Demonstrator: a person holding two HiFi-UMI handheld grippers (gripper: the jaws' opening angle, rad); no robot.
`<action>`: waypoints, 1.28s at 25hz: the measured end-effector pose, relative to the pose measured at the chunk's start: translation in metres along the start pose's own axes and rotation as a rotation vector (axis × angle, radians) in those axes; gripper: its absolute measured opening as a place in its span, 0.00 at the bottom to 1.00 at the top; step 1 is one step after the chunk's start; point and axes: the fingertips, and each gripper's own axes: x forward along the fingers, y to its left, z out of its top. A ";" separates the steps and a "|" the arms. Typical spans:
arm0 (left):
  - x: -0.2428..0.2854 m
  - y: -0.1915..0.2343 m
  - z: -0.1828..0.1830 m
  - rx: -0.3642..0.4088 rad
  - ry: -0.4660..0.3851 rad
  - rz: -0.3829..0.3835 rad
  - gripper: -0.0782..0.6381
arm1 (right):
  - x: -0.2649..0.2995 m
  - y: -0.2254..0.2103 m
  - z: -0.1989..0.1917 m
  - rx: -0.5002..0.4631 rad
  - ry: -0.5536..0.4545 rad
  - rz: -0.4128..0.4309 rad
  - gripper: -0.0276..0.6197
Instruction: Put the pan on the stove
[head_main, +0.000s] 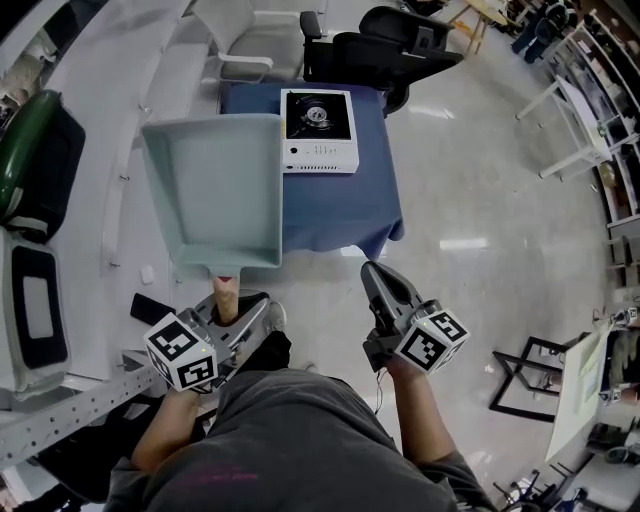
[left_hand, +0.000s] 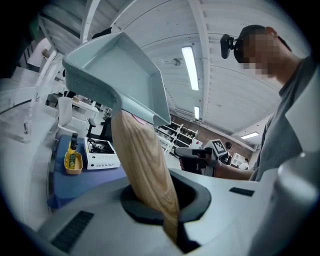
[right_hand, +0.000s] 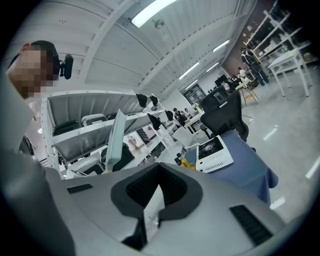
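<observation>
Closest to the head camera is our grey shirt (head_main: 290, 440), with both grippers extended forward from it.

1. Left gripper (head_main: 232, 312): the jaws are clamped on the wooden handle (head_main: 226, 290) of the pan (head_main: 215, 190). The left gripper view shows the handle running up out of the jaw throat to the pale green square body. We grip low on the handle, near its free end. This keeps the gripper clear of the pan body but puts the full weight well ahead of the jaws, so we judge the pan likely to droop or twist if the grip slackens.

2. Right gripper (head_main: 376, 275): the jaws are closed together and carry nothing. It is held out to the right, well apart from the pan, where it does not obstruct the path.

3. Pan position: in the air in front of us with the open side up, not yet on the stove (head_main: 319, 130). In the head view it overlaps the left part of the table (head_main: 350, 215); its height above the cloth cannot be judged.

4. Stove: the white single-burner unit sits on the blue-covered table, beyond and to the right of the pan. A yellow bowl (left_hand: 73, 162) holding a bottle stands just beside it.

5. Next move, as we judge it: carry the pan forward and rightward, level it over the burner, then lower.
</observation>
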 end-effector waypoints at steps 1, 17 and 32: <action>0.000 0.007 0.004 0.000 0.001 -0.004 0.11 | 0.007 0.000 0.002 0.001 0.000 -0.004 0.05; 0.000 0.095 0.052 0.007 0.010 -0.025 0.11 | 0.099 -0.002 0.026 0.006 -0.008 -0.039 0.05; 0.023 0.137 0.072 0.003 0.030 -0.002 0.11 | 0.144 -0.028 0.048 0.018 -0.004 -0.034 0.05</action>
